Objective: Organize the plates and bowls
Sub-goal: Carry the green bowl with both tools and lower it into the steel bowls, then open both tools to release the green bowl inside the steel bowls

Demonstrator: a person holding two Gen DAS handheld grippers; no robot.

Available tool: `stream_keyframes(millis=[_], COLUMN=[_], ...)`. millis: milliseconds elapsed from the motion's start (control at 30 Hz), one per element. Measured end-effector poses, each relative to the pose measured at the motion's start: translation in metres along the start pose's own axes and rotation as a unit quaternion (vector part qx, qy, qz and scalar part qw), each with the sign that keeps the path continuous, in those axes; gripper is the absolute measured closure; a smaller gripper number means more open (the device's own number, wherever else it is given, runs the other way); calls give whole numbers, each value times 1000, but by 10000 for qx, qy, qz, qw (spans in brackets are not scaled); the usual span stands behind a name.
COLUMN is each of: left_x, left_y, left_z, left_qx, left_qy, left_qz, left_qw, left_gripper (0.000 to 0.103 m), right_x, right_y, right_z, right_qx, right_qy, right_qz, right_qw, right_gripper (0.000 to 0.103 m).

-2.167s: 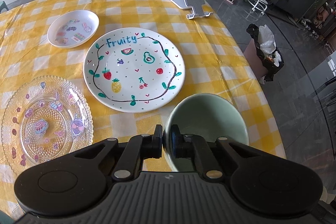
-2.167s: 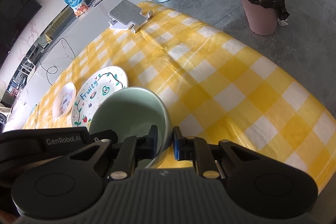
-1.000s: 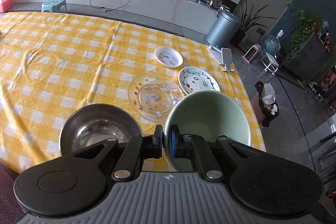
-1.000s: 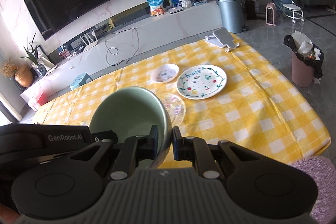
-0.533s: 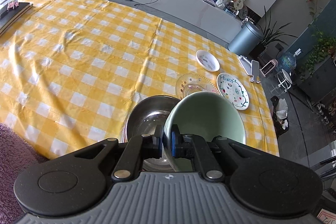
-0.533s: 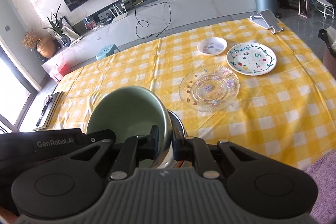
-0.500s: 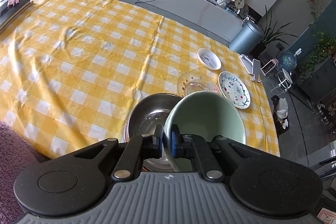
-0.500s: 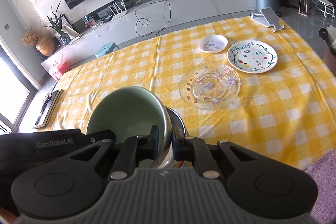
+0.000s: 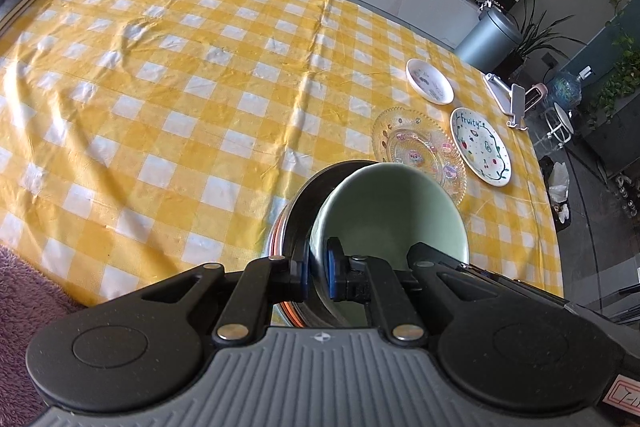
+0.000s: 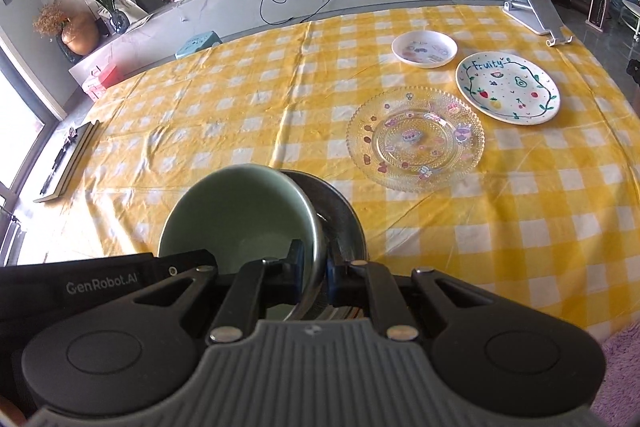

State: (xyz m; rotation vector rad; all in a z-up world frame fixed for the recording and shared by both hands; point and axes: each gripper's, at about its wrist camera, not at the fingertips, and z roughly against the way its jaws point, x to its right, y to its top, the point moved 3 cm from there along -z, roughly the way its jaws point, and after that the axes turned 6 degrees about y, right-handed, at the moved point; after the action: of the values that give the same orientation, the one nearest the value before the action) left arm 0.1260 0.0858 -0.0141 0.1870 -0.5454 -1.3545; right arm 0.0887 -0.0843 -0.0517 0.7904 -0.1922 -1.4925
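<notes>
A pale green bowl (image 9: 384,211) (image 10: 236,215) hangs just over a steel bowl (image 9: 304,199) (image 10: 340,211) near the table's front edge, largely covering it. My left gripper (image 9: 318,273) is shut on the green bowl's left rim, and my right gripper (image 10: 314,273) is shut on its right rim. Farther along the yellow checked cloth lie a clear glass plate (image 9: 420,147) (image 10: 416,139), a white "Fruity" plate (image 9: 480,147) (image 10: 508,89) and a small white dish (image 9: 430,87) (image 10: 424,49).
A phone stand (image 10: 536,13) sits at the far right corner of the table, and a dark book (image 10: 66,163) lies at its left edge. A purple fuzzy seat (image 9: 24,291) adjoins the front edge. A grey bin (image 9: 490,39) stands beyond the table.
Both grippers have carried the green bowl from beside the Fruity plate back over the steel bowl and lowered it, so it now covers most of the steel bowl.
</notes>
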Motion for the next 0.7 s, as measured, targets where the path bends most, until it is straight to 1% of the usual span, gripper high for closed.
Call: stream_keyframes(millis=[233,433,633,700], left_x=[3,8,11,11], left_y=[-1,1,3,3], left_z=[-7,-8,-9,-9], left_qx=[-58,-30,-10,-3], left_qy=[169,291,407,421], left_qz=[-187,-413,-523,-549], left_qw=[9997,9987,9978,9976], left_gripper=[92,92,92,91], right_x=[4,2,3,3], right_y=[0,0,2,1], right_z=[-8,-9,-1,2], right_qx=[-82,8,162,212], right_qy=[-158,-285,-196,-178], right_qz=[105,262,274,274], right_qw=[9998,9993,9993,9992], right_gripper=[98,98,97,94])
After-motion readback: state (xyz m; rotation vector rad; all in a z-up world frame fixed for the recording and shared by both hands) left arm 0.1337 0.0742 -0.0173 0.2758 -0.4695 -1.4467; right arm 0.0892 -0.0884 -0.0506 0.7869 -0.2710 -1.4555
